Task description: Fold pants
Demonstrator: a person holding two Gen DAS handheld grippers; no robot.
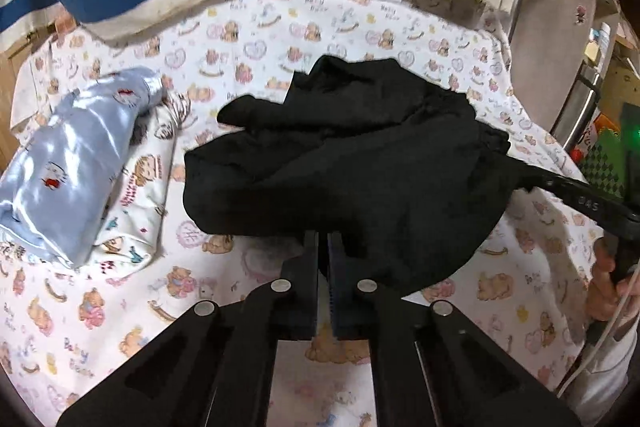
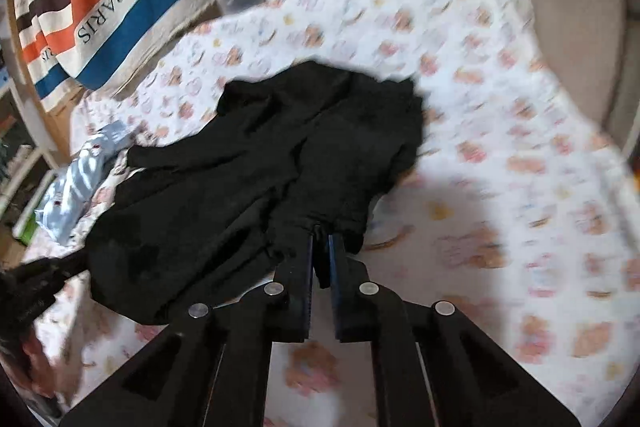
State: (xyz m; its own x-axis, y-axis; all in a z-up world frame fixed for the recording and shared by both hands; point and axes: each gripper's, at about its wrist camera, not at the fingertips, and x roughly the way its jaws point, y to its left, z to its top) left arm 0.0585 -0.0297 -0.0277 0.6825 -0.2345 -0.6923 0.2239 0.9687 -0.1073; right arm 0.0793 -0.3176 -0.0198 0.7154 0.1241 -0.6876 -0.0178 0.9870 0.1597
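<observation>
The black pants (image 1: 344,155) lie crumpled in a heap on the teddy-print sheet (image 1: 132,311), to the right of the folded pale-blue garment (image 1: 68,167). Both grippers sit at the heap's near edge: the left gripper (image 1: 323,247) has its jaws pinched narrow on the hem nearer that blue garment, the right gripper (image 2: 321,241) likewise clamped on cloth at the far side. The bulk lies ahead of both, so I'd judge drawing the held edge out will spread it.

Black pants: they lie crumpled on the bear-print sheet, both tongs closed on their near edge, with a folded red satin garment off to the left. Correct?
Not quite. The folded satin garment is light blue, as the left wrist view shows. The black pants, bear-print sheet, left tongs and right tongs are as stated.
</observation>
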